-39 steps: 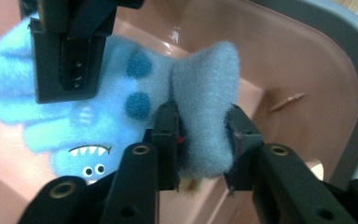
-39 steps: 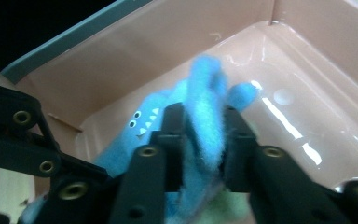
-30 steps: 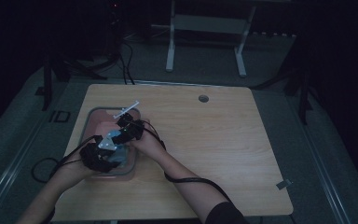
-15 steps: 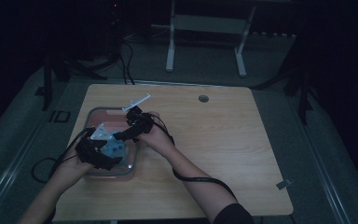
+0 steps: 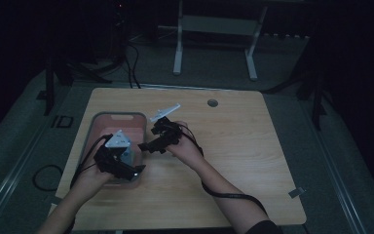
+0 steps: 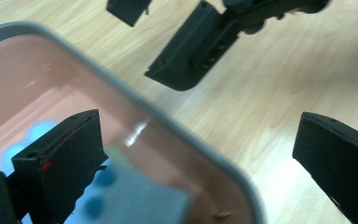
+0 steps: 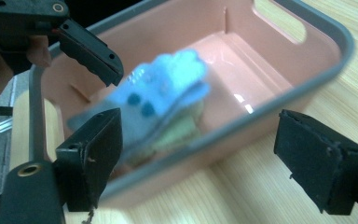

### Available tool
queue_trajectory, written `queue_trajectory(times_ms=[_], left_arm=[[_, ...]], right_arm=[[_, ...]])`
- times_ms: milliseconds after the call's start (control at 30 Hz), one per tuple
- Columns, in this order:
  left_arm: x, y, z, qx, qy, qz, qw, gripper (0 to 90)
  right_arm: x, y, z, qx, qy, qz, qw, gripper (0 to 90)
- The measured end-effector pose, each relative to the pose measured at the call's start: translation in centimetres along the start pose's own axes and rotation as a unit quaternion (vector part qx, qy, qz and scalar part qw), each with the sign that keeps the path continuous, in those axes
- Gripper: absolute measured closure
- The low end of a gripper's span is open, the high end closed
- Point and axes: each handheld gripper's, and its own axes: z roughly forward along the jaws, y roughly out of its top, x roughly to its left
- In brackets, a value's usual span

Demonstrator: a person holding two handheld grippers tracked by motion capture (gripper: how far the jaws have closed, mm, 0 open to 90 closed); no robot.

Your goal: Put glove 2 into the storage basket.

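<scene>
Bench (image 5: 253, 161): a light wooden top; a small round grommet (image 5: 213, 103) sits near its far edge.

Bin (image 5: 95, 127): a pink plastic tub with a grey rim and a slot handle in its end wall, standing on the left part of the bench.

Cloth (image 7: 168, 91): a light blue piece with dark blue dots, bunched up and blurred, lying inside the bin on something pale green (image 7: 179, 130); no jaw touches it. In the left gripper view it shows as blue patches (image 6: 37, 135) behind the left jaw, with a grey-blue fold (image 6: 140, 200) low in the frame.

Left tongs (image 5: 126, 168): held in the person's left hand over the near right corner of the bin, the grey three-cornered plate on top. The jaws have just been opening and stand wide apart, released, with nothing pressed between them; in their own view one jaw hangs over the bin's inside, the other over bare wood, the grey rim running between.

Right tongs (image 5: 148, 145): held in the right hand just beside the bin's right wall, above the bench. The jaws have just been opening and stand wide, released and empty; their own view looks across the bin's rim at the cloth, with the left tongs' jaw at the upper left.

Gap between tongs: near each other, not touching.
</scene>
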Motion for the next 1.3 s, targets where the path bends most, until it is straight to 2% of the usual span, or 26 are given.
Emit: queue_trajectory(times_ms=[67, 233, 300, 467, 600, 667, 800, 867, 1000, 1200, 1300], left_arm=[[-0.6, 0.2, 0.4, -0.003, 0.002, 0.010, 0.9999, 2.2], [-1.9, 0.8, 1.4, -0.008, -0.016, 0.019, 0.9997, 2.2], [-2.7, 1.3, 2.0, -0.012, -0.025, 0.025, 0.9993, 2.2], [-4.3, 2.2, 3.2, -0.012, -0.041, 0.039, 0.9984, 2.2], [-5.3, 2.7, 4.1, -0.013, -0.047, 0.051, 0.9975, 2.2], [-6.2, 3.1, 4.9, -0.014, -0.060, 0.059, 0.9963, 2.2], [-6.9, 3.5, 5.8, -0.011, -0.071, 0.065, 0.9953, 2.2], [-7.6, 3.7, 6.4, -0.011, -0.079, 0.070, 0.9944, 2.2], [-8.7, 3.7, 7.5, -0.012, -0.090, 0.079, 0.9928, 2.2], [-9.4, 3.4, 8.9, -0.012, -0.105, 0.083, 0.9909, 2.2], [-9.8, 3.2, 9.6, -0.008, -0.112, 0.089, 0.9896, 2.2]], right_arm=[[-0.1, -0.7, -0.7, -0.003, -0.001, 0.001, 1.0000, 15.4], [-0.2, -2.2, -2.1, -0.011, -0.002, -0.003, 0.9999, 15.3], [-0.3, -3.3, -3.2, -0.017, -0.010, -0.012, 0.9997, 15.4], [-0.7, -5.2, -5.0, -0.023, -0.018, -0.013, 0.9995, 14.6], [-1.3, -6.4, -6.0, -0.025, -0.023, -0.003, 0.9994, 14.5], [-1.9, -7.7, -6.8, -0.027, -0.028, 0.006, 0.9992, 14.5], [-2.2, -9.0, -7.4, -0.025, -0.033, 0.011, 0.9991, 14.6], [-2.3, -10.1, -7.6, -0.021, -0.046, 0.004, 0.9987, 14.6], [-2.4, -11.5, -7.8, -0.023, -0.040, 0.009, 0.9989, 14.5], [-2.4, -13.8, -7.9, -0.018, -0.039, 0.016, 0.9990, 14.5], [-2.5, -14.7, -8.2, -0.020, -0.030, 0.027, 0.9990, 14.6]])
